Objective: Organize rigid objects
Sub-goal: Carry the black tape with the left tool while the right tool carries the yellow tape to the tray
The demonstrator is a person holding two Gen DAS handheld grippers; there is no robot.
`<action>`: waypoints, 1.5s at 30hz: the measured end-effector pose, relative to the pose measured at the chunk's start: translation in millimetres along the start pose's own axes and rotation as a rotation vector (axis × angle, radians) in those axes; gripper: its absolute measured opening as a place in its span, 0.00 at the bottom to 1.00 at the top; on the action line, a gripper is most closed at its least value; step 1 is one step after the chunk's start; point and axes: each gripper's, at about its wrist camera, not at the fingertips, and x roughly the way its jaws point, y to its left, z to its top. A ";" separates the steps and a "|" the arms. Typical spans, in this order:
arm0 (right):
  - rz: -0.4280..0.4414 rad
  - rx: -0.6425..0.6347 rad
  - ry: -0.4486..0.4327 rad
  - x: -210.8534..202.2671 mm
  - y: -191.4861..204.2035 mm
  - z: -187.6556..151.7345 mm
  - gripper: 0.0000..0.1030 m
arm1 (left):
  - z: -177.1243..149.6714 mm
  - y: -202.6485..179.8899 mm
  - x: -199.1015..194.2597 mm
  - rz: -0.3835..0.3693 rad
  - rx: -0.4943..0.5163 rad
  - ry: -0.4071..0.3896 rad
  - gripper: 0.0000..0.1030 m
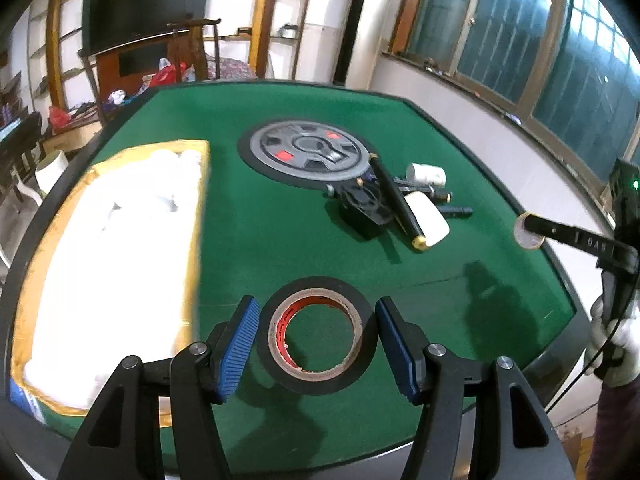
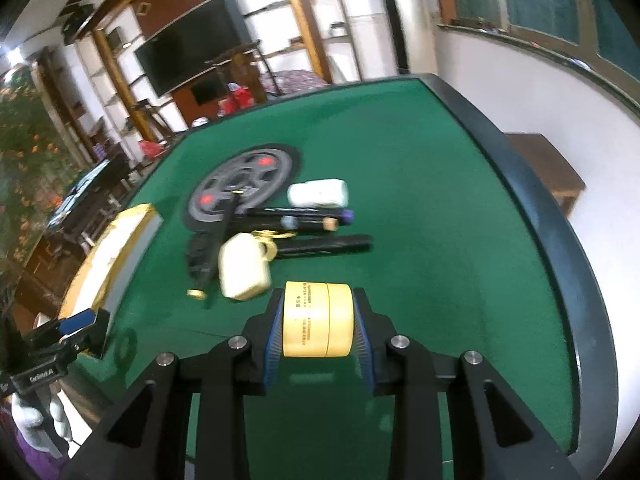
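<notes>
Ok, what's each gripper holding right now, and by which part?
The right gripper is shut on the yellow tape roll, its pads pressing the roll's two flat faces. The left gripper holds nothing; its open fingers straddle the black tape roll lying flat on the table.

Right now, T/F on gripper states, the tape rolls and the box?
1. The left gripper is shut on the black tape roll. False: its jaws stand open either side of the roll, which lies flat on the green table.
2. The right gripper holds a yellow tape roll. True.
3. The yellow roll rests on the table. False: it is held above the felt.
4. The pile of pens lies beside the round grey disc. True.
5. The cardboard box sits right of the black roll in the left wrist view. False: left.
</notes>
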 end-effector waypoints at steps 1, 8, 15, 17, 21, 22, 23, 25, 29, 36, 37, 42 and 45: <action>0.012 -0.011 -0.003 -1.2 7.7 1.1 0.30 | 1.5 7.2 -5.2 0.000 -0.014 -0.006 0.62; 0.121 -0.109 -0.003 2.3 74.8 14.5 0.30 | 8.5 76.0 -30.4 0.130 -0.096 -0.035 0.62; 0.204 -0.199 0.019 15.0 136.6 22.9 0.30 | 15.1 136.5 -35.6 0.297 -0.131 -0.026 0.62; 0.235 -0.216 0.033 19.8 154.0 25.6 0.30 | 17.1 151.0 -29.3 0.337 -0.132 -0.013 0.62; 0.293 -0.249 0.059 34.9 192.1 30.9 0.30 | 19.9 174.0 -10.1 0.375 -0.146 0.026 0.62; 0.309 -0.261 0.071 41.0 204.9 32.2 0.30 | 20.9 178.4 -5.6 0.375 -0.149 0.037 0.62; 0.322 -0.269 0.082 46.1 214.4 32.2 0.30 | 21.9 181.5 0.2 0.373 -0.151 0.049 0.62; 0.343 -0.279 0.106 58.1 231.7 34.1 0.30 | 24.3 187.1 11.2 0.367 -0.150 0.071 0.62; 0.388 -0.280 0.159 85.9 266.2 36.9 0.30 | 31.2 186.9 24.3 0.355 -0.131 0.090 0.62; 0.417 -0.275 0.220 119.2 303.9 39.3 0.30 | 44.0 199.8 43.8 0.323 -0.155 0.113 0.62; 0.421 -0.272 0.233 125.1 307.6 39.2 0.30 | 46.3 200.6 45.8 0.320 -0.155 0.111 0.62; 0.425 -0.246 0.278 147.0 314.8 36.9 0.30 | 55.9 204.4 53.1 0.314 -0.168 0.106 0.62; 0.418 -0.238 0.299 158.2 315.8 34.5 0.30 | 61.6 209.1 57.9 0.303 -0.190 0.095 0.62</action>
